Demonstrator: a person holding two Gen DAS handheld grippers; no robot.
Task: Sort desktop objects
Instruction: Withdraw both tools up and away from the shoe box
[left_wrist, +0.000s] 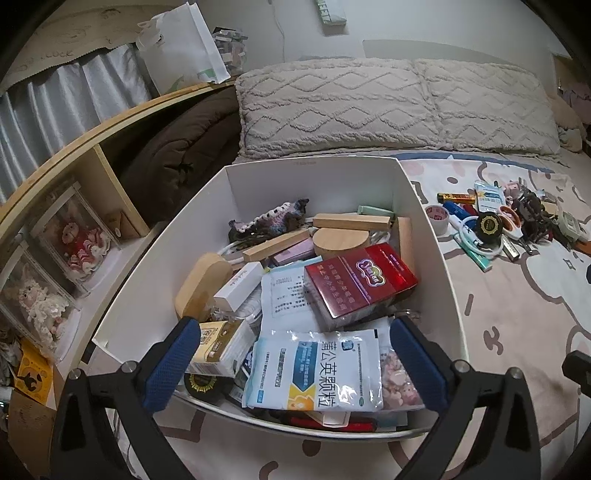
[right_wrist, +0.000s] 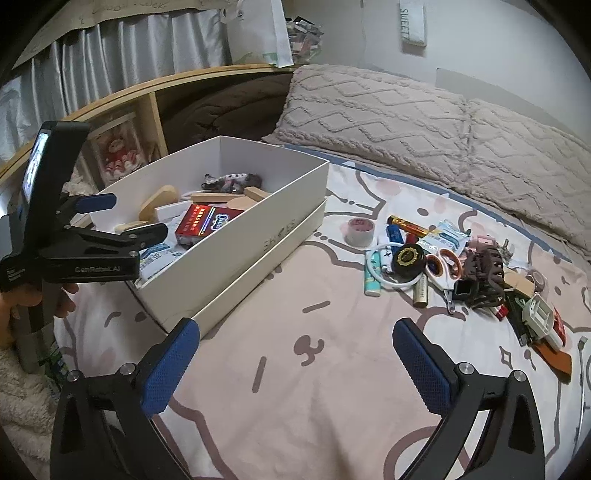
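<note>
Grippers first, nearest the lenses. Left gripper: jaws spread wide, nothing between the blue pads, poised above the near end of the white box, presumably so as to stay clear of the heap inside. Right gripper: jaws equally far apart and empty, hanging over bare patterned bedsheet, angled toward the loose pile as though lined up for the next pick.

Directly under the left claw: blue-and-white medicine sachet lying flat on top, small yellow carton just beside it. Further in: red packet tilted across folded papers, wooden blocks and a crocheted piece pushed against the far wall. Looks like the collecting bin, already well filled.

Beyond the right claw, well apart from the box: unsorted cluster on the sheet, with tape roll, battery, round black tin, orange-handled scissors and brown hair claw touching or overlapping, apparently dumped together to await sorting. Farthest back: two textured pillows against the wall.
</note>
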